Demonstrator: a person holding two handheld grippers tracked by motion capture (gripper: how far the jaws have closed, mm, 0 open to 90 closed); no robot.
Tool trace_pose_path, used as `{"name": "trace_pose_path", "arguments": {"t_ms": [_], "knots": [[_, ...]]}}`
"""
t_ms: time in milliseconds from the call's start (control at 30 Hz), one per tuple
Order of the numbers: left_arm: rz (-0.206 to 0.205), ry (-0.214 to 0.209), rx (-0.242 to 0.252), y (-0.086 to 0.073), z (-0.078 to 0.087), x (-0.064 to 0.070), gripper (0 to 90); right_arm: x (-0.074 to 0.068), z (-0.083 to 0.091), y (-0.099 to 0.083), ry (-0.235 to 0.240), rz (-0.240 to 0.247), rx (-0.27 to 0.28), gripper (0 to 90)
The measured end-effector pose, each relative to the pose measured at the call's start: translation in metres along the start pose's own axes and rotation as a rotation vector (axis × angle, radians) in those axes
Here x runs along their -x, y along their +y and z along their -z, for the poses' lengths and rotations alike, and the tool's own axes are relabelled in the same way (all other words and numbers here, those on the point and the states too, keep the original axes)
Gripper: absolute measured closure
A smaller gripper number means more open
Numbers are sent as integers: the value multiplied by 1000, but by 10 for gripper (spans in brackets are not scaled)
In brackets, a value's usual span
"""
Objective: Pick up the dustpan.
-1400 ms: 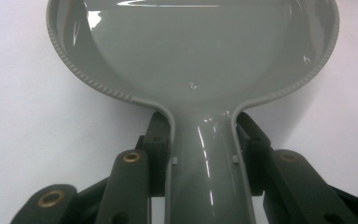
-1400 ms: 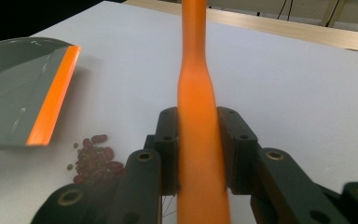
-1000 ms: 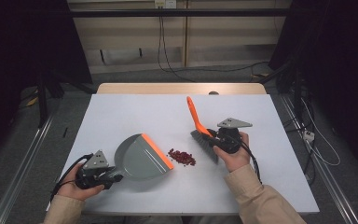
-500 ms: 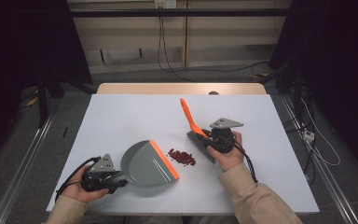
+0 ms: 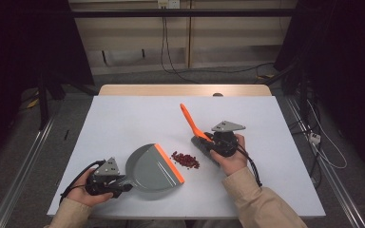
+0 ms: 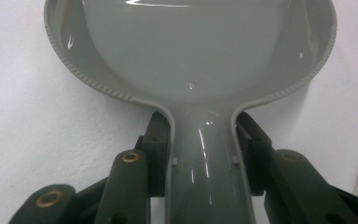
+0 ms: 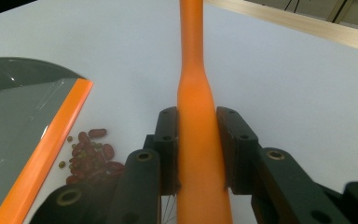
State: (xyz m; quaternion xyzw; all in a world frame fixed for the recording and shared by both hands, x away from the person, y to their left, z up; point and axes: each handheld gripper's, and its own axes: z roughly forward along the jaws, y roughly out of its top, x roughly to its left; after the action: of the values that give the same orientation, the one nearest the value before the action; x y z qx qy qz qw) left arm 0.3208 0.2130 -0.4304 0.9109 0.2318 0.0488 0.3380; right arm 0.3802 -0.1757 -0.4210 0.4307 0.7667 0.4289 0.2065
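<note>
On the white surface (image 5: 123,118), seen from the high view, a grey dustpan (image 5: 153,167) with an orange front lip lies at the near left, its lip facing a small heap of dark red beans (image 5: 186,159) just beside it. Left gripper (image 5: 105,180): jaws pinching the dustpan's grey handle from both sides, as the left gripper view confirms, with the pan's bowl (image 6: 191,46) extending ahead of the jaws. Right gripper (image 5: 217,142): jaws pressed against the orange handle of a brush (image 5: 193,124), its dark head resting on the surface on the far side of the beans from the dustpan. From the right gripper view, the orange brush handle (image 7: 196,116) rises between the two jaws, while the beans (image 7: 91,156) lie to their left, beside the dustpan's orange lip (image 7: 46,149).
</note>
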Motion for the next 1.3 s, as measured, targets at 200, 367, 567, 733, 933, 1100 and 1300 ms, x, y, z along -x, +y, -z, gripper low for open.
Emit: {"name": "trace_pose_path", "arguments": {"t_ms": [200,367,567,733,933,1100,1300], "knots": [[-2,-11,-13,2,-2,3,632,-7,0,1,-11,27,-6,717],[-5,-12,-10,2,-3,4,633,-15,-2,1,-16,31,-8,717],[-10,-17,-13,4,-5,5,632,-21,-3,1,-15,34,-8,717],[-11,-29,-15,6,-7,5,632,-26,-5,1,-16,38,-4,716],[-16,-35,-13,12,-11,6,632,-34,-8,2,-5,47,4,714],[-12,-34,-8,11,-12,6,628,-37,-8,1,-2,45,12,712],[-3,-39,0,6,-11,6,598,-36,-8,0,-2,48,16,712]]}}
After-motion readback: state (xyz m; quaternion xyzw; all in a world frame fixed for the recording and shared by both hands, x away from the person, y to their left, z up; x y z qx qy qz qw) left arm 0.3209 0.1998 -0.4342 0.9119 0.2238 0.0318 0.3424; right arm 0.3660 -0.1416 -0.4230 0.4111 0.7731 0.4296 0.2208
